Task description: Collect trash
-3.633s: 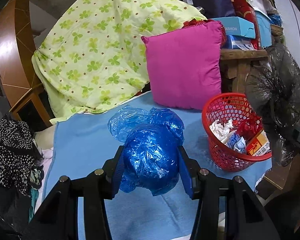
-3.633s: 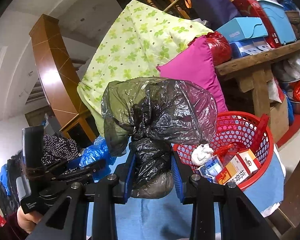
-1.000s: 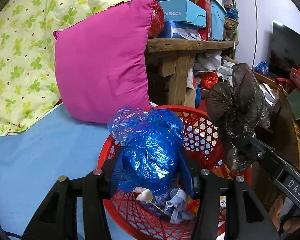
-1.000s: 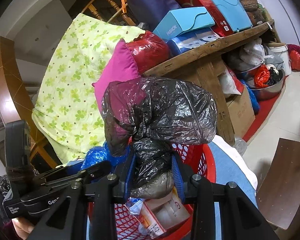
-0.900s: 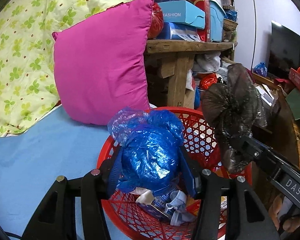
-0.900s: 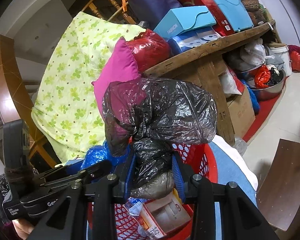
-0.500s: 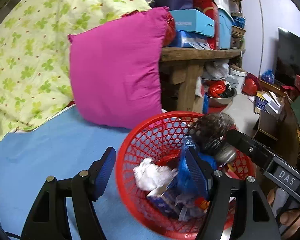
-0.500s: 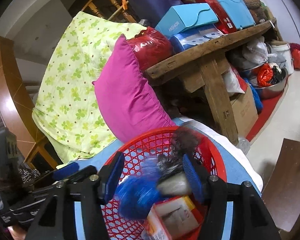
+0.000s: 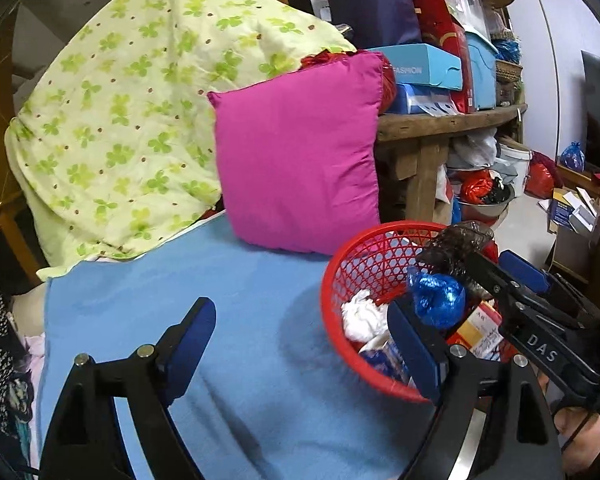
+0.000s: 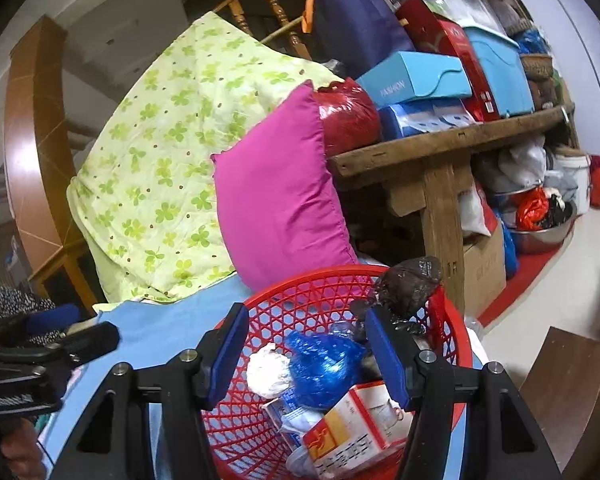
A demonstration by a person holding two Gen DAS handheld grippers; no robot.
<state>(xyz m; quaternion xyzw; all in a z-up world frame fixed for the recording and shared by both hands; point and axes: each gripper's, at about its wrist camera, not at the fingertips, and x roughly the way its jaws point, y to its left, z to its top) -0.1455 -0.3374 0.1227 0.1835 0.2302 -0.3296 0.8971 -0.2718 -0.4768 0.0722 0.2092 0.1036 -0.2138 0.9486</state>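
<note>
Blue blanket is bare of trash; red basket holds blue bag & black bag. Left claw & right claw: both just opened, gaping, nothing gripped. Drop step done; next, prob. find remaining trash.

A magenta pillow leans upright at the centre, on a blue blanket. At ten o'clock a green clover-print quilt drapes behind it. At two o'clock a wooden bench carries a light-blue box.
</note>
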